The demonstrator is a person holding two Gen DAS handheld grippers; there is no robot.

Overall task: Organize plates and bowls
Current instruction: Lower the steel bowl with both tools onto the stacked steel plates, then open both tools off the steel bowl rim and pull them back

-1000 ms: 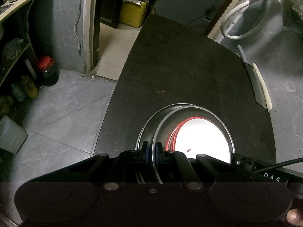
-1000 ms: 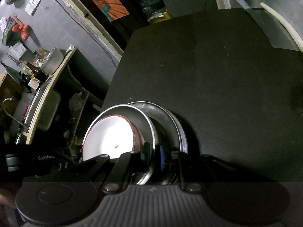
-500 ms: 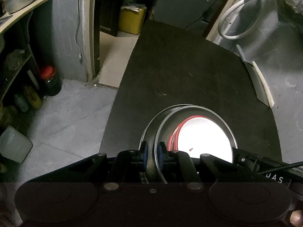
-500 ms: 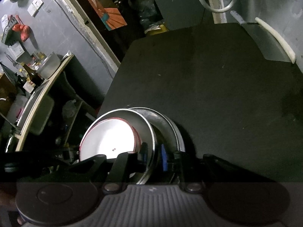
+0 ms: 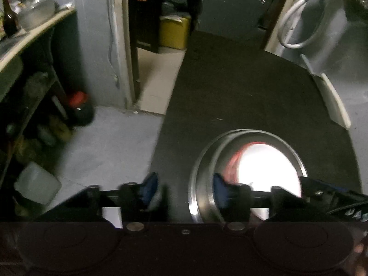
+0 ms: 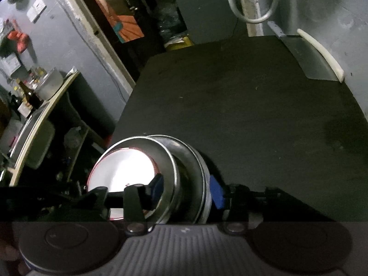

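A nested stack of steel bowls (image 5: 253, 135) sits on the black table (image 5: 241, 92) near its left front corner. A white dish with a red rim (image 5: 269, 168) lies inside it. My left gripper (image 5: 185, 191) is open and straddles the stack's left rim, one finger outside and one inside. In the right wrist view the inner steel bowl (image 6: 165, 158) holds the white dish (image 6: 122, 170) and rests in the outer steel bowl (image 6: 195, 168). My right gripper (image 6: 186, 191) is open, with both bowl walls between its fingers.
The table's left edge (image 5: 165, 119) drops to a grey floor with a red-lidded jar (image 5: 79, 108) and a shelf with a pot (image 5: 34, 18). A grey sheet with a white strip (image 6: 322, 55) lies at the table's far right. A hose loop (image 6: 253, 0) hangs behind.
Both grippers have gone from shut on the bowl rims to open. The stack stays on the table, and both cameras have tipped up slightly.
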